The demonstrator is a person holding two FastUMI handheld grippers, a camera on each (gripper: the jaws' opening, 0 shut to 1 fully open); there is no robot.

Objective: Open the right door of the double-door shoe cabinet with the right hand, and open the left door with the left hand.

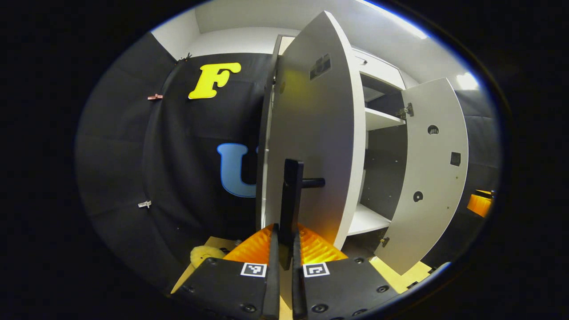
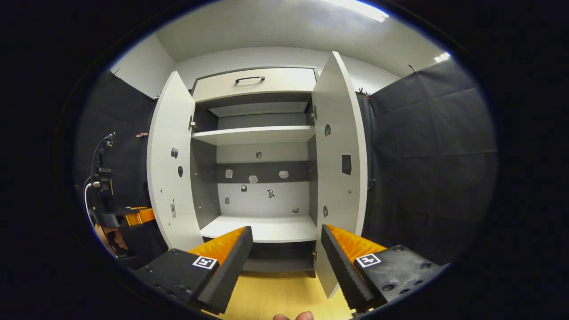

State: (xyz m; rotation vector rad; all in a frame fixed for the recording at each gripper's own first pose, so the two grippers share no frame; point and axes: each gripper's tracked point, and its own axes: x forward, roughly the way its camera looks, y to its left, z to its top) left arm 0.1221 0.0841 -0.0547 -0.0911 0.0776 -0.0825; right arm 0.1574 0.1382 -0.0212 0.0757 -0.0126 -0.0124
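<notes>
Shoe cabinet (image 2: 260, 133) doors open; yellow floor (image 2: 275, 298).

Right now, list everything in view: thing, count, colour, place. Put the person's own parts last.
White double-door shoe cabinet: one, white, facing the right gripper view.
Left door: one, white, swung open.
Right door: one, white, swung open.
Black bar handle: one, black, on the left door's outer face.
Drawer: one, white with dark handle, above the shelves.
Shelves: two visible, white, inside, bare.
Floor: yellow, below the cabinet.
Left gripper: one, shut on the black bar handle.
Right gripper: one, open, before the cabinet.
Fingertips: at the bottom edge of the right gripper view.
</notes>
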